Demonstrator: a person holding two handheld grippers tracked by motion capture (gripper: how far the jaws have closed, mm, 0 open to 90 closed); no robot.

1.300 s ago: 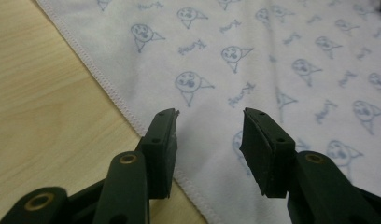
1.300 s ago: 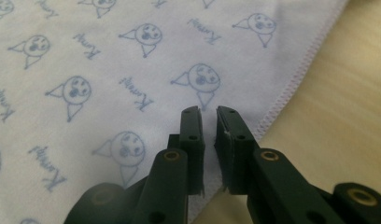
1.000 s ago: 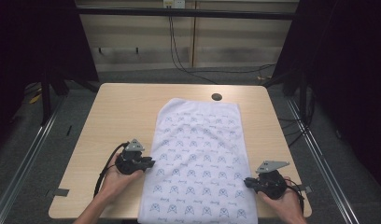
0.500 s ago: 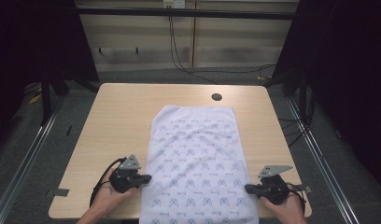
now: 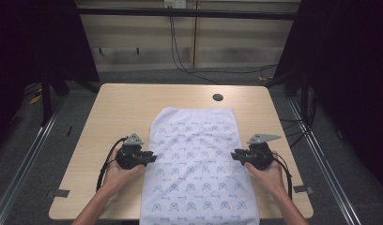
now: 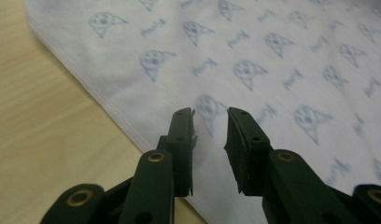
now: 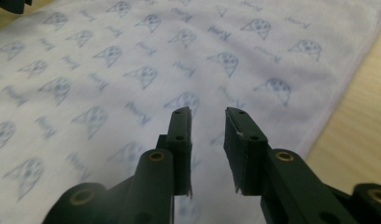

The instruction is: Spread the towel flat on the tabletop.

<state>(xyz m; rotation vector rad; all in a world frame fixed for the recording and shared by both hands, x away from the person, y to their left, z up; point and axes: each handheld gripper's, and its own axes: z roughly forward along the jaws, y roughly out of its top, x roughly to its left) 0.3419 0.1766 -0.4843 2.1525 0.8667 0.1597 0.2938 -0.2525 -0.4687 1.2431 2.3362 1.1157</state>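
**The white cloth lies flat**

The cloth (image 5: 196,164) is white with small blue pictures all over it. It is spread out smooth and long. It lies between the left tongs (image 5: 151,158) and the right tongs (image 5: 234,155). Its side edges are right by their tips. Its near end hangs off the counter (image 5: 133,101).
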